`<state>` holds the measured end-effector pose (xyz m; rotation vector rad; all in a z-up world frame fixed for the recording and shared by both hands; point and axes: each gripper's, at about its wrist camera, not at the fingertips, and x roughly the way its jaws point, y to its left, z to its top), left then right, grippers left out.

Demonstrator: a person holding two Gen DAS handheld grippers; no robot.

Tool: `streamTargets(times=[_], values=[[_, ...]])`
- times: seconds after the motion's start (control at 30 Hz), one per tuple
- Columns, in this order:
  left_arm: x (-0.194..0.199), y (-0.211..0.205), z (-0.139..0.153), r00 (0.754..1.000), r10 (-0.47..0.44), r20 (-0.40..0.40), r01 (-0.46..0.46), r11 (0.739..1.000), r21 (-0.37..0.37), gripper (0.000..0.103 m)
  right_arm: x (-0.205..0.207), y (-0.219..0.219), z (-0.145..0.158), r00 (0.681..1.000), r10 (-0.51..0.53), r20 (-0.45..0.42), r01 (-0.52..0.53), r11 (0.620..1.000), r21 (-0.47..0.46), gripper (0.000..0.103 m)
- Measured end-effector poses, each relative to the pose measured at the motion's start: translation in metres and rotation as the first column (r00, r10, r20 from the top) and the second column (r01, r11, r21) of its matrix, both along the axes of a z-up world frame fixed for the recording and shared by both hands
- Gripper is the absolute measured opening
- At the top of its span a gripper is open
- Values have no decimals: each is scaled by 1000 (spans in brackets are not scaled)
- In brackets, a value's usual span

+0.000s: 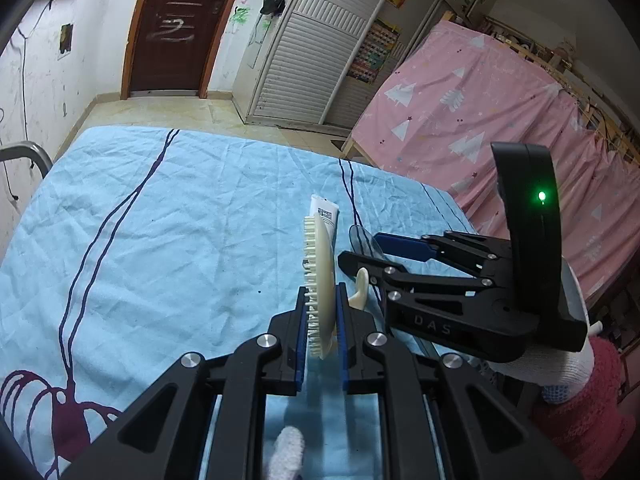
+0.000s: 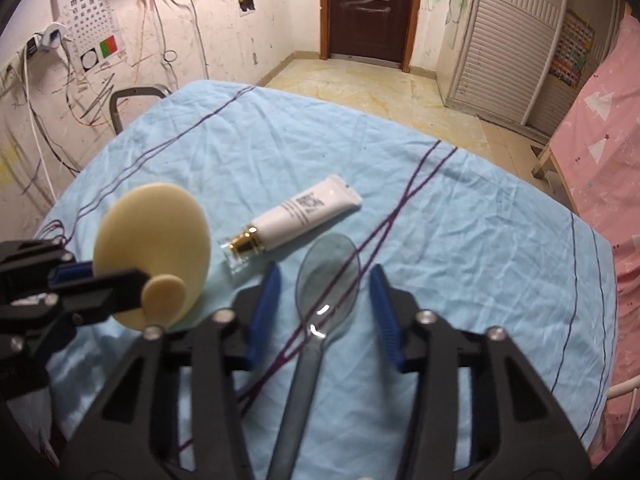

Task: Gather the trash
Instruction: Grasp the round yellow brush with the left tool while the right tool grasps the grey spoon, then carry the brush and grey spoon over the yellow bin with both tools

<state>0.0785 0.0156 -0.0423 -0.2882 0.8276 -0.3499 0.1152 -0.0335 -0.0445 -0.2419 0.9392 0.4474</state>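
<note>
item one: cream-coloured round brush [image 1: 322,280], a flat disc with a row of short pale bristles on one face and a small round knob on the back; seen from the right wrist view as a smooth ivory disc with the knob low on it. held edge-on above the blue bedsheet [image 1: 160,220], clamped between the blue pads of the left gripper [image 1: 322,308], whose jaws stand narrow and press on both faces. item two: translucent grey-blue plastic spoon [image 2: 326,276], bowl pointing away, handle running back under the camera; it lies flat on the sheet across a purple printed line. the right gripper [image 2: 324,280] stands around it, one blue pad on either side of the bowl, jaws partly open with gaps visible on both sides; the pads do not press on the spoon. item three: white cosmetic tube [image 2: 308,212] with a gold collar and clear cap, lying on the sheet just beyond the spoon, crimped end pointing away, dark print on its side; touched by neither tool. a white knitted glove [image 1: 560,372] holds the right gripper's handle, with a pink sleeve [image 1: 592,420] behind it.
</note>
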Motion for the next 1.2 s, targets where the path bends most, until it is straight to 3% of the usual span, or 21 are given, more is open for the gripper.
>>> streamTargets(times=[0.03,0.7,1.2], values=[[0,-1,0,1000,-1,3,1,1000,4,3,0,0,1,1000,0,5,0,1000,-2,29],[-10,-16,30,998,29,63,-33,998,54,2,-21,-48,38,993,-64,102,49,989,142,29],[-17,-79,60,992,-60,113,45,990,130,2,-46,-139,64,962,-211,174,166,955,245,29]])
